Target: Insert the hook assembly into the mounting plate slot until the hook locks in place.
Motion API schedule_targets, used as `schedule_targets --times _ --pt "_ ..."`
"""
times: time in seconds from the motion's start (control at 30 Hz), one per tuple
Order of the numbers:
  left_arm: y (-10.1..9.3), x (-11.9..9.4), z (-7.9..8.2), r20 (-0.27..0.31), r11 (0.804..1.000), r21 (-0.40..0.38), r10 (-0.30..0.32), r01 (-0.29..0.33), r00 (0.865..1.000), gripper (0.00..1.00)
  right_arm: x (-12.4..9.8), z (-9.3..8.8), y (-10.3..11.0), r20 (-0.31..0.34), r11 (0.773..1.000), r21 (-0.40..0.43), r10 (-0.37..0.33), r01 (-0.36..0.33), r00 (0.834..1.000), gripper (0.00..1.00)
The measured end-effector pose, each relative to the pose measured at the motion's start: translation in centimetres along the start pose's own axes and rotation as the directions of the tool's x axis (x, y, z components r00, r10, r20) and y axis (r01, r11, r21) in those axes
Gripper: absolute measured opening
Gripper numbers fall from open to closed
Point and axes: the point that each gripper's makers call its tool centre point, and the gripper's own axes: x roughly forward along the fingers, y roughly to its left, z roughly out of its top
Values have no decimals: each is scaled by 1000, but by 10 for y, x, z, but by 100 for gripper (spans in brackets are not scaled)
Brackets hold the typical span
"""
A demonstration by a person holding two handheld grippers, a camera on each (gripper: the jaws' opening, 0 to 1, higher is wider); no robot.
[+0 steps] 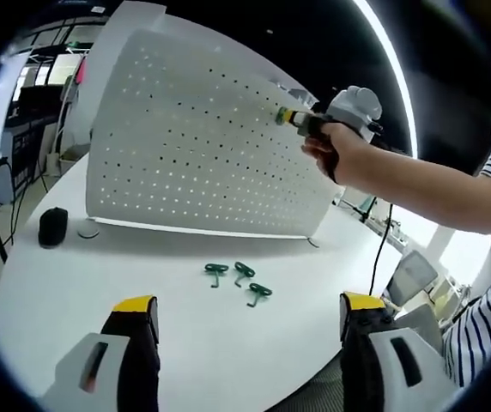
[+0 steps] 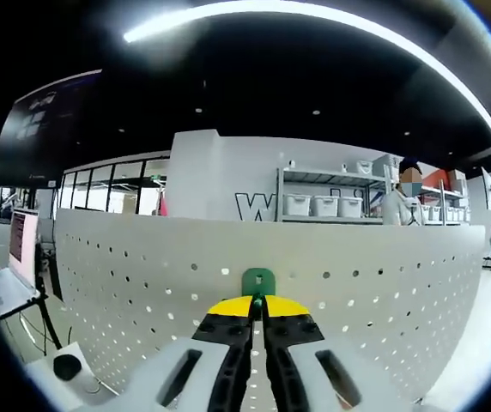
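The right gripper (image 2: 257, 319) has its jaws closed together on a small green hook (image 2: 257, 281), whose rounded top stands just above the yellow tips; in the right gripper view the hook sits right against the white perforated mounting plate (image 2: 357, 283), level with a row of holes, though whether its prong is already in a hole cannot be told. In the left gripper view the same right gripper (image 1: 290, 118) is held by a person's hand (image 1: 336, 150) up at the board's upper right edge; the mounting plate (image 1: 203, 137) stands upright on the white table (image 1: 228, 343). Three more green hooks (image 1: 239, 278) lie loose on the table in front of the board, close to each other; a black puck-like object (image 1: 53, 227) sits off the board's left end. The left gripper (image 1: 245, 313) hovers low over the table with jaws spread apart and nothing between them.

The hook looks light, small and stiff, probably plastic or coated wire, so it likely needs little force but could twist or slip in the pinch; a grip on its flat head, leaving the prong end free, seems right. The thin board may flex or shift when pushed; steady, square pressure seems wise.
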Motion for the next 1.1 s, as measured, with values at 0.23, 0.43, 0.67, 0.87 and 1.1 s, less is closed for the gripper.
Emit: schedule_targets --times 0.23,0.43,0.67,0.87,1.1 --pt "0 0 -3 -23 1000 19 14 -13 1000 88 -4 -3 -5 -38 999 51 10 -8 999 11" --pt "-4 -1 -3 -19 1000 20 18 -17 1000 88 -19 8 -10 -26 993 115 35 -32 999 17" --pt "-11 -4 -9 -24 1000 17 14 -13 1000 88 -43 28 -13 10 992 97 84 -84 996 19" --pt "-12 -5 -22 -83 999 25 34 -32 996 88 -61 9 -28 -62 993 78 98 -93 993 18" --pt "-15 -6 -19 -79 999 17 31 -30 996 87 -84 -17 -33 -146 987 29 161 -158 976 18"
